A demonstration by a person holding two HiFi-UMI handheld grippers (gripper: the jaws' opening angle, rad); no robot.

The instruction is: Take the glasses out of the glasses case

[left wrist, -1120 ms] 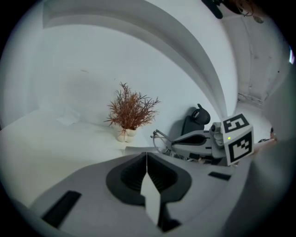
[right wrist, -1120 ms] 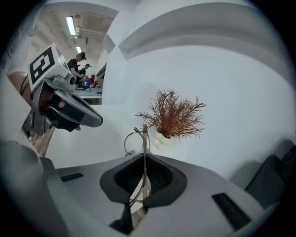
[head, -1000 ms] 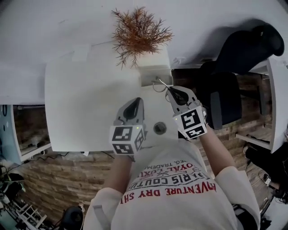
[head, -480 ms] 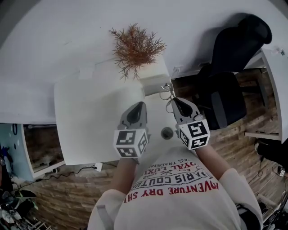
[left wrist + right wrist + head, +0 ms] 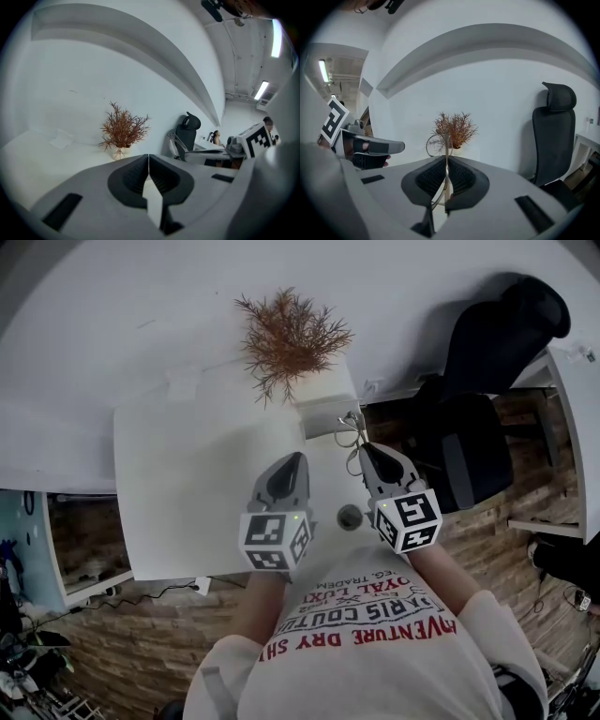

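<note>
right gripper (image 5: 362, 450) clamped on glasses (image 5: 352, 435) | left gripper (image 5: 298, 458) closed, empty | lift clear of glasses case (image 5: 323, 416) at 11 o'clock; squeeze lightly, avoid twisting thin frame

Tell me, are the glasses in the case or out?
Out. The right gripper is shut on the glasses, held in the air; the case lies on the table.

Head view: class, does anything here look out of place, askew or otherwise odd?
Only the glasses: they are in the air above the table, pinched on edge in the right gripper, with a lens ring sticking up, close by the case. Nothing looks spilled or damaged.
</note>
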